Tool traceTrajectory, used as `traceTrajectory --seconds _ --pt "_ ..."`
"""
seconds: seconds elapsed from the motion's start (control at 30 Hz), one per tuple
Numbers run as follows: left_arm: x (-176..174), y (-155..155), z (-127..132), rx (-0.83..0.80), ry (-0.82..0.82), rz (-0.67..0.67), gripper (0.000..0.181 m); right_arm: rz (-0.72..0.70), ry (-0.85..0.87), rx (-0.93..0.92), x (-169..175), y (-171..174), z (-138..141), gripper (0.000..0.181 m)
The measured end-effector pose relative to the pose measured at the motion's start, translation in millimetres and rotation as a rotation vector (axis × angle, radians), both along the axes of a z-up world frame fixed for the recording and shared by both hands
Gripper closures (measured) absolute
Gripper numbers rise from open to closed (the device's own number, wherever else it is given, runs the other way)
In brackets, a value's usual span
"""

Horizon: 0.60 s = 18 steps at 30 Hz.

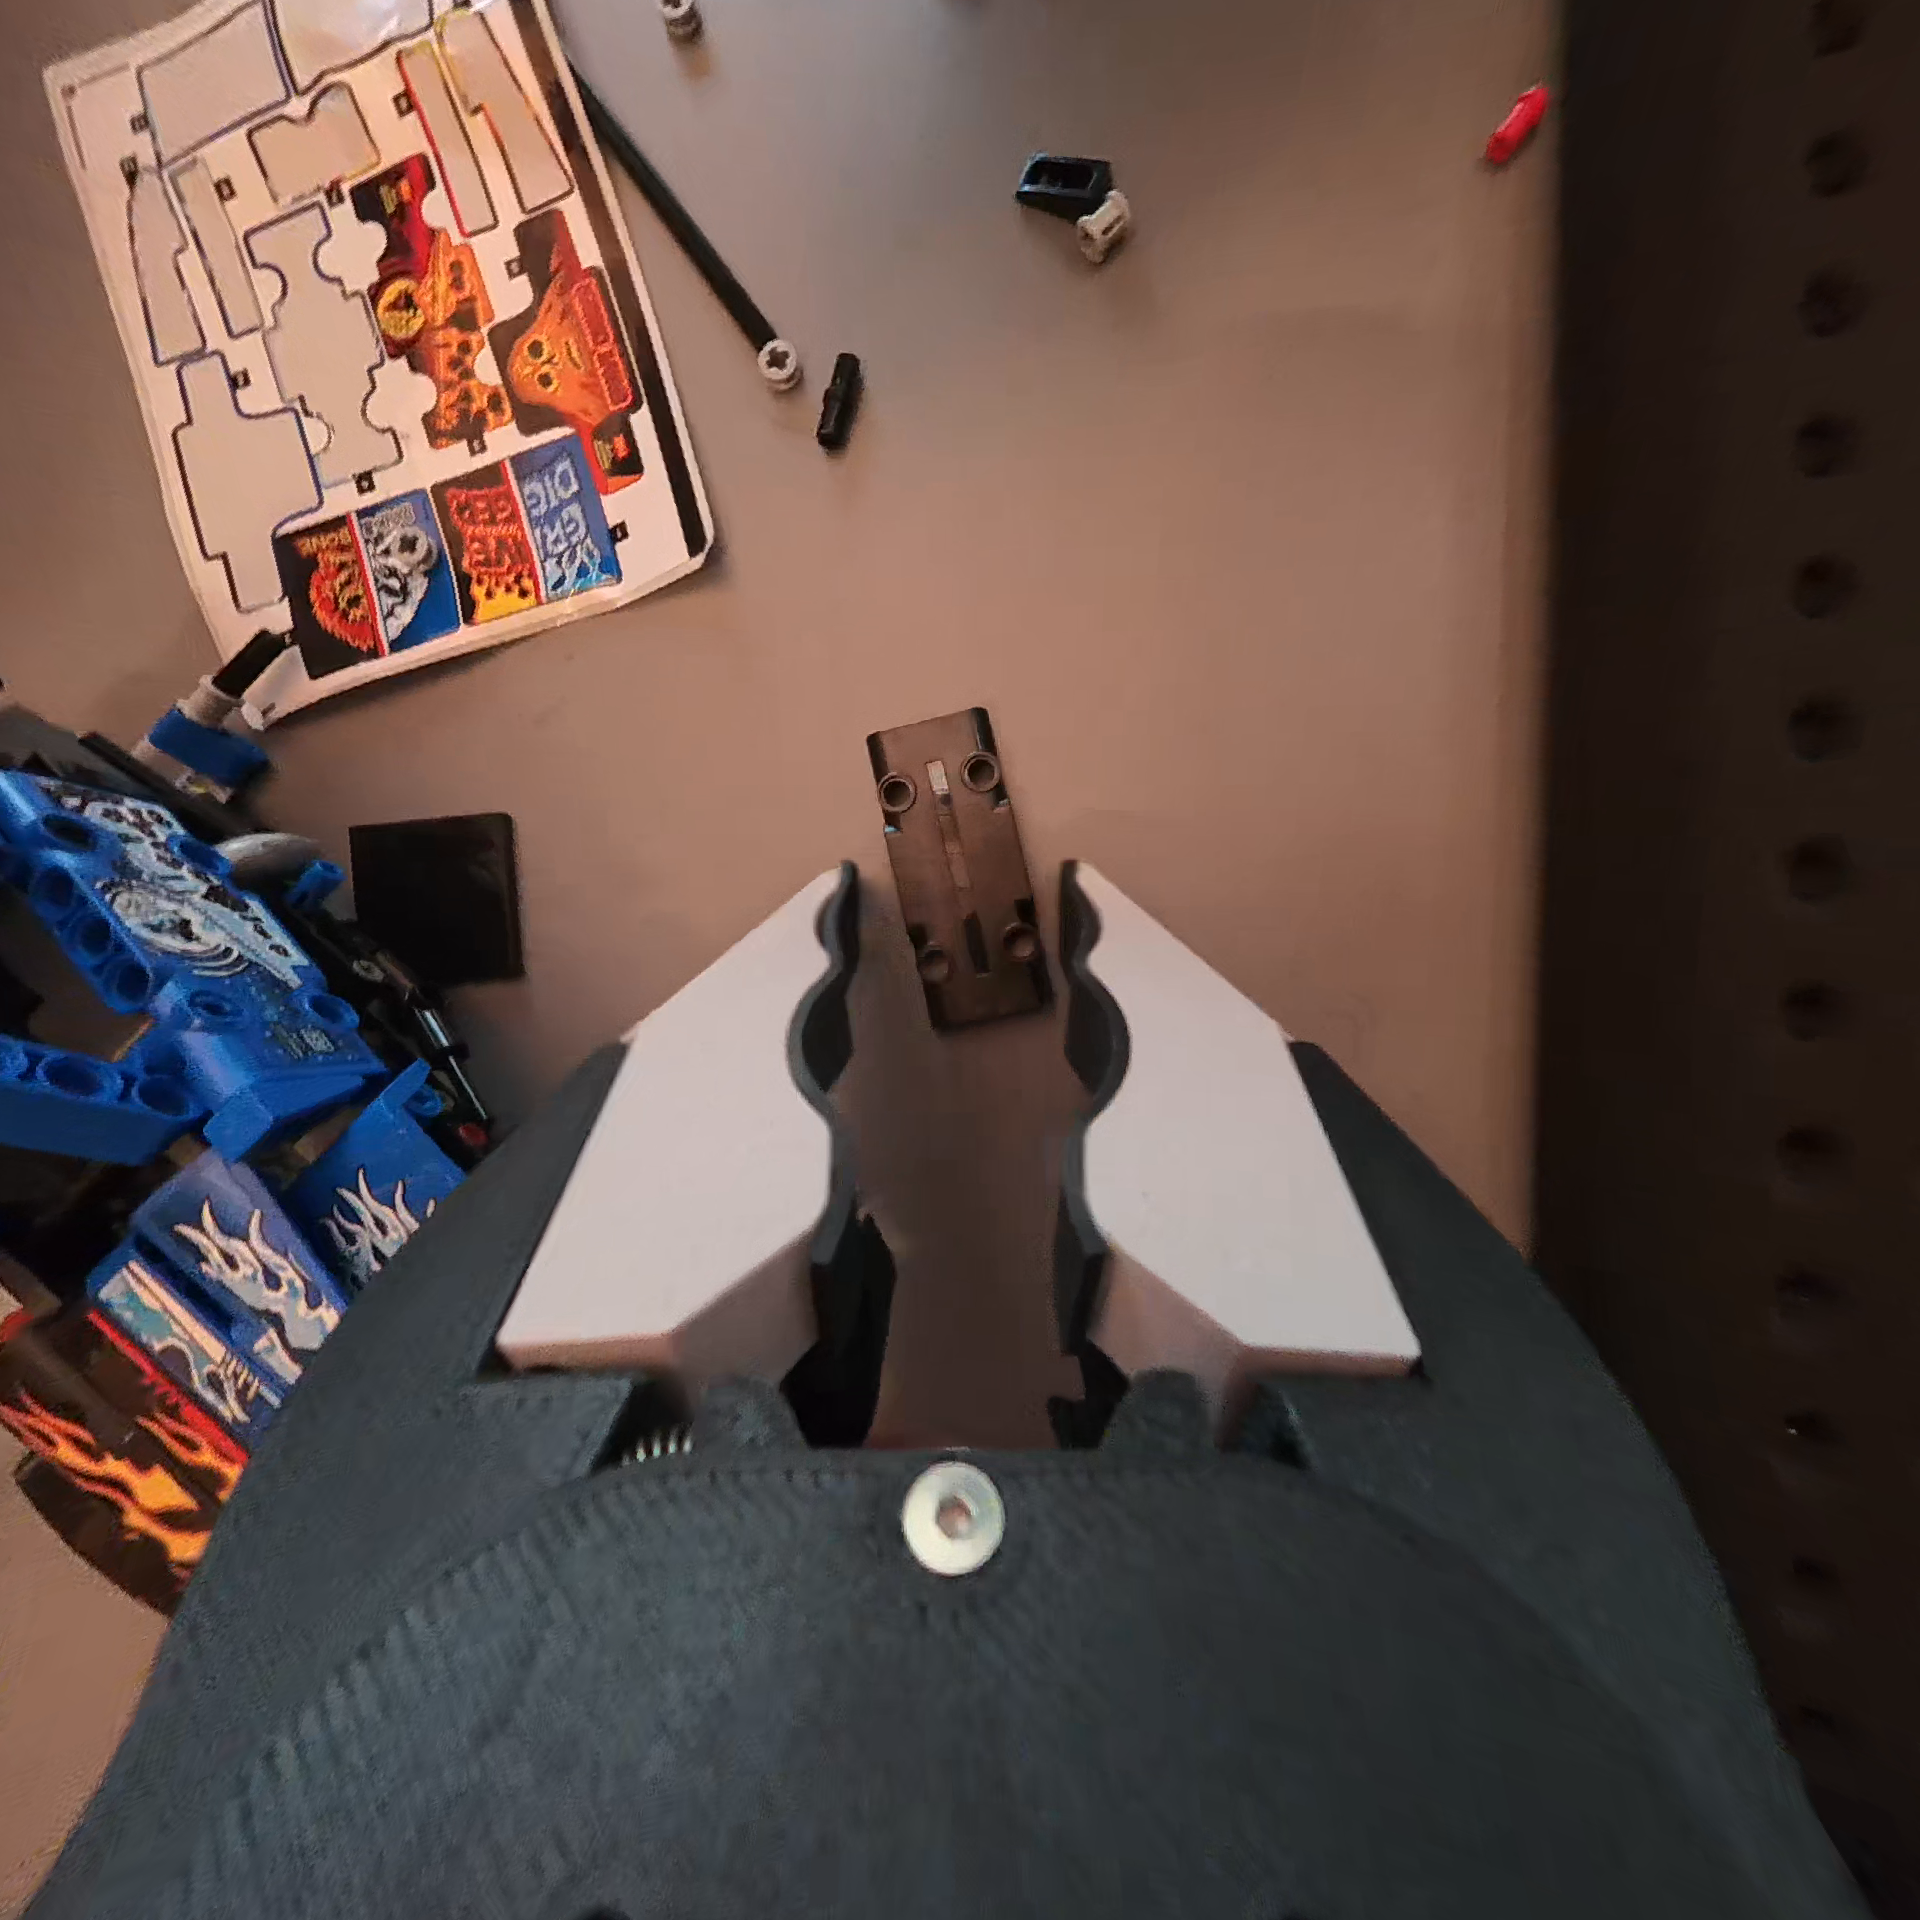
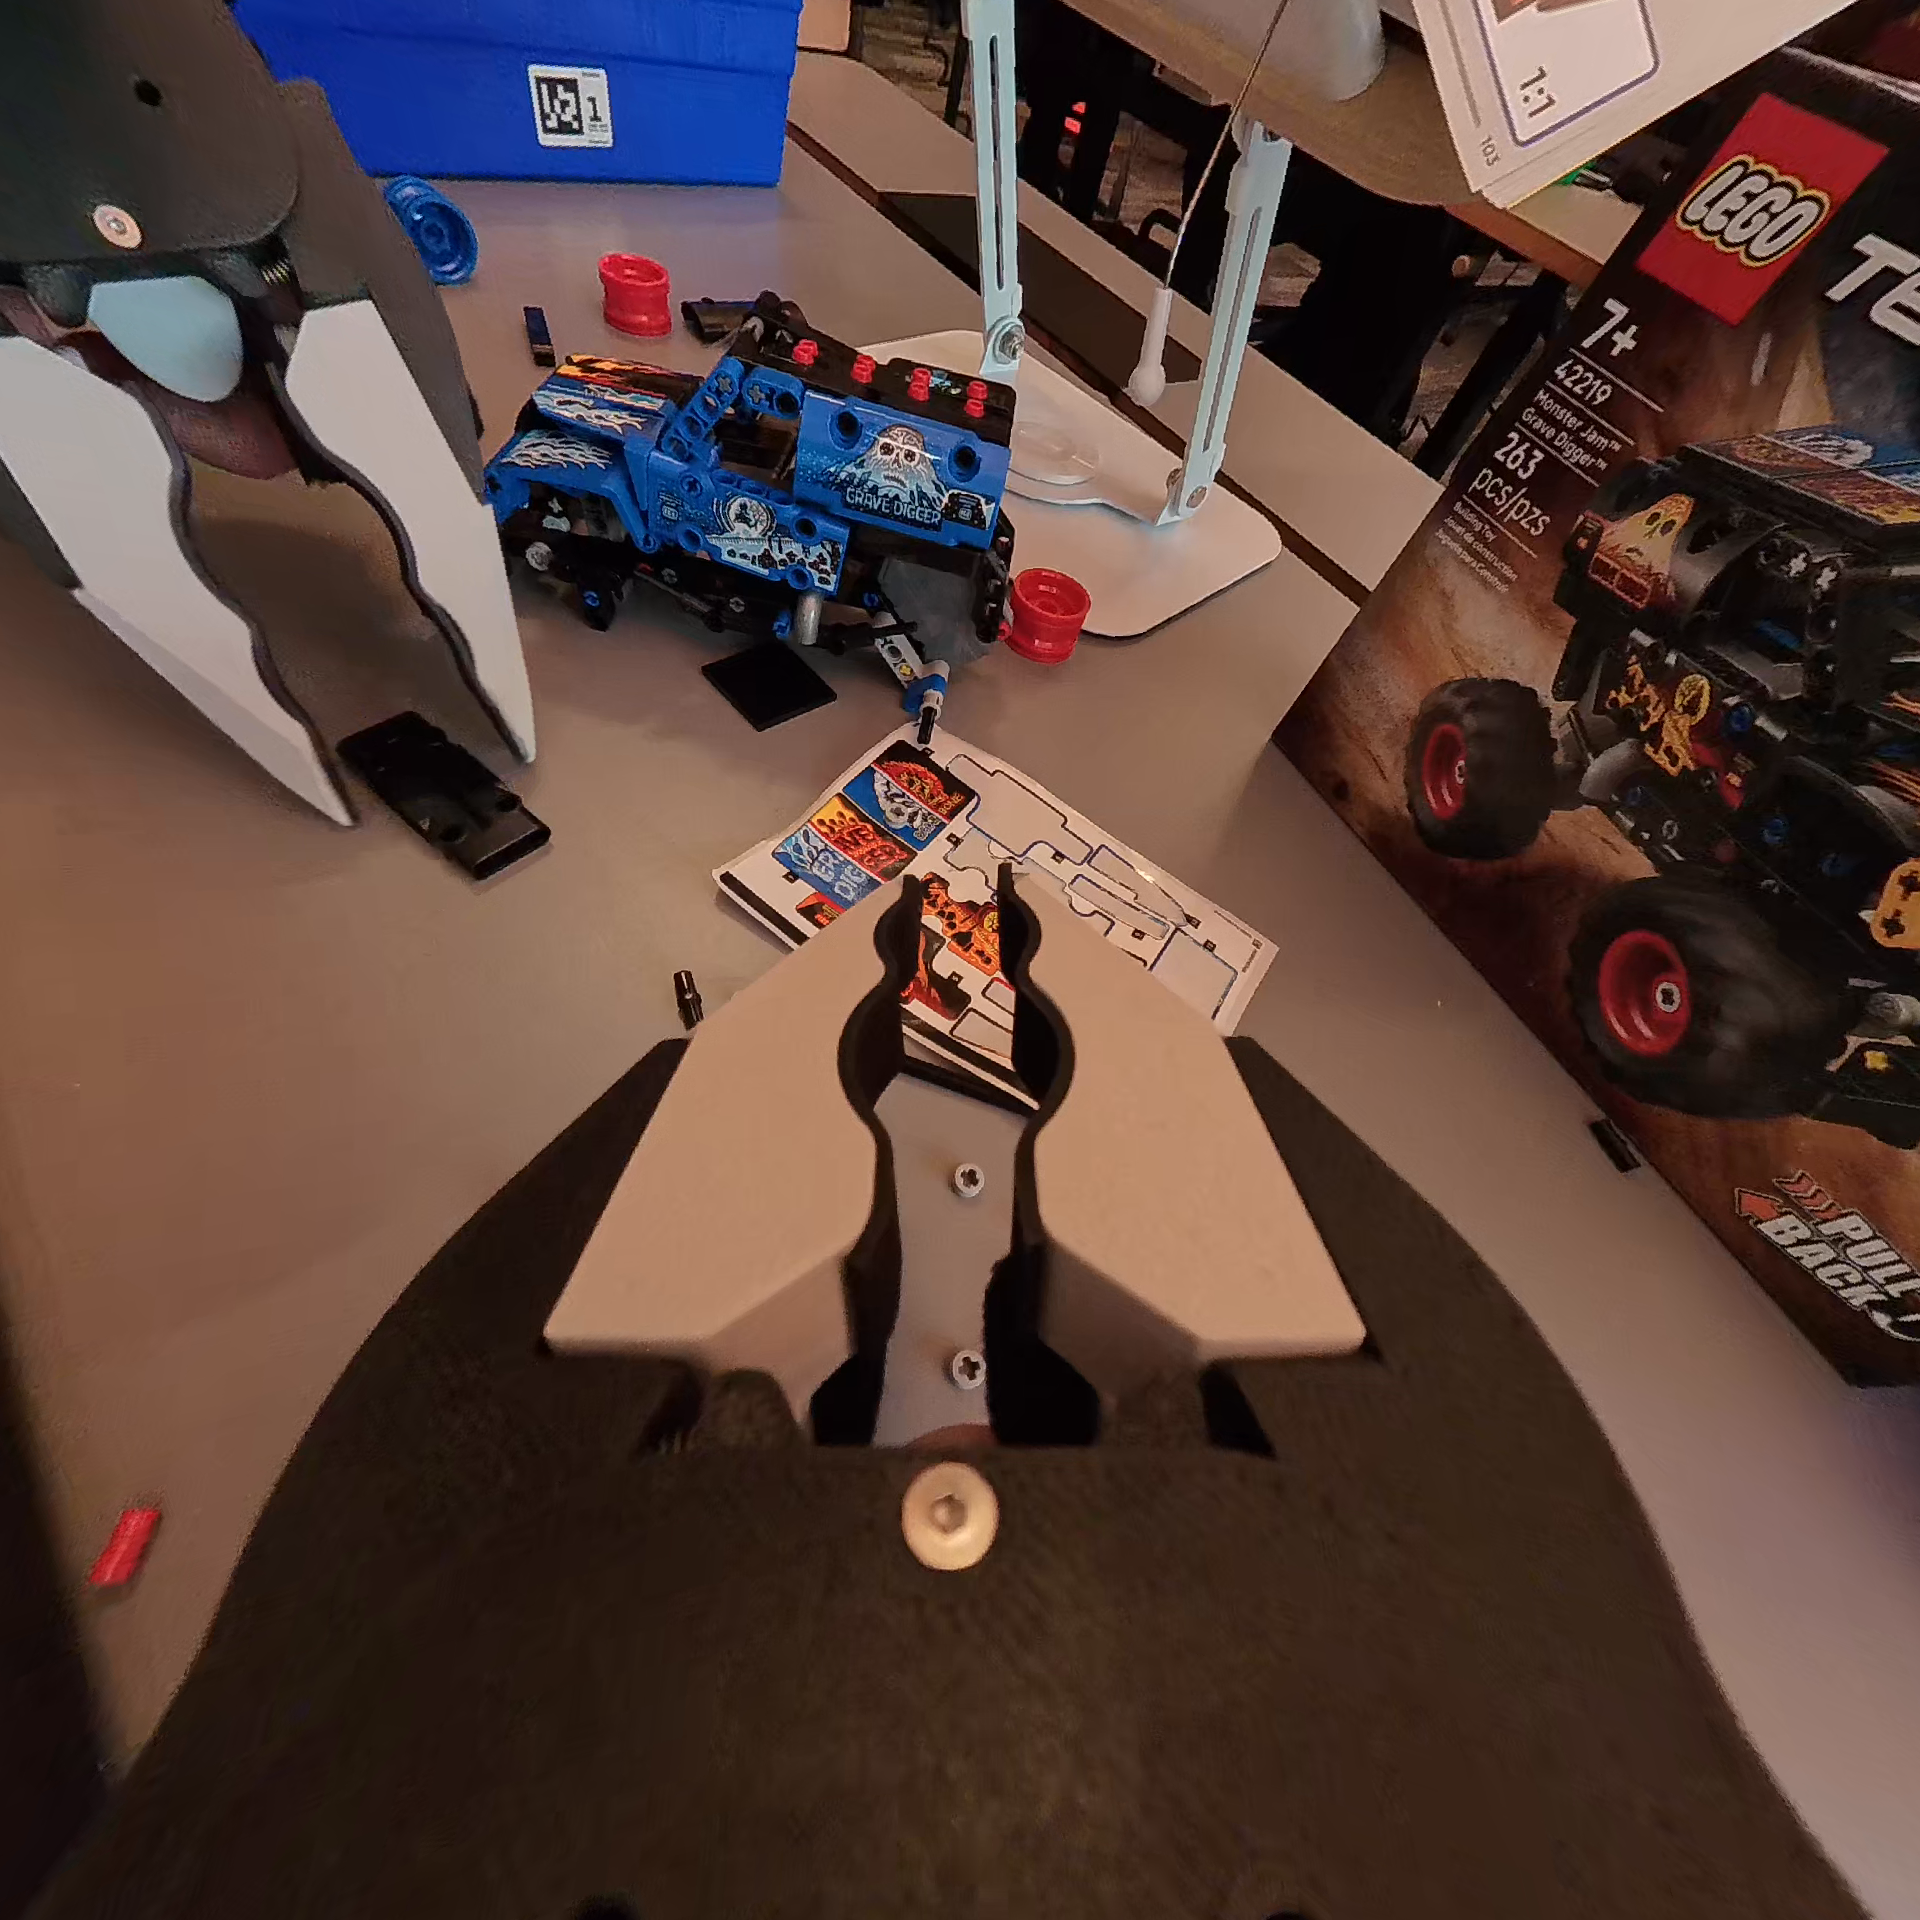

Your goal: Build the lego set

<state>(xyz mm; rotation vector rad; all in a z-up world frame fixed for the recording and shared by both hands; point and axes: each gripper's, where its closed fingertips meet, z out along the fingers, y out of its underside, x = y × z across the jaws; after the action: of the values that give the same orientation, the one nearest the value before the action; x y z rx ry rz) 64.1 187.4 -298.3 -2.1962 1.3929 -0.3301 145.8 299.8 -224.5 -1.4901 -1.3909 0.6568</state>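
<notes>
Two parted left gripper (image 1: 956, 883) fingers (image 1: 727, 1091) straddling flat black panel (image 1: 961, 868), untouched; probably light, rigid, best pinched across long edges.

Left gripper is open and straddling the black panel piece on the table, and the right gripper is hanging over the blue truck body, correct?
Not quite. The left gripper is open around the black panel piece, but the right gripper hangs over the sticker sheet, not the blue truck body, which sits farther off on the table. The right wrist view shows this.
</notes>
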Motion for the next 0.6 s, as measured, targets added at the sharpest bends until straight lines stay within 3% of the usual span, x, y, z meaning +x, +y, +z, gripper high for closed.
traceTrajectory --seconds 0.13,0.3,0.6 --pt "-5.5 -5.7 4.4 -0.021 -0.005 -0.002 0.130 0.000 -0.002 0.001 -0.1 -0.2 -0.3 0.170" --pt "-15.2 -16.1 -0.7 -0.075 0.017 -0.016 0.135 0.001 -0.006 0.005 -0.1 -0.5 -0.7 0.170" --pt "4.7 -33.6 0.4 -0.110 -0.014 -0.103 0.135 0.004 -0.007 0.009 0.1 -1.4 -0.3 0.170"
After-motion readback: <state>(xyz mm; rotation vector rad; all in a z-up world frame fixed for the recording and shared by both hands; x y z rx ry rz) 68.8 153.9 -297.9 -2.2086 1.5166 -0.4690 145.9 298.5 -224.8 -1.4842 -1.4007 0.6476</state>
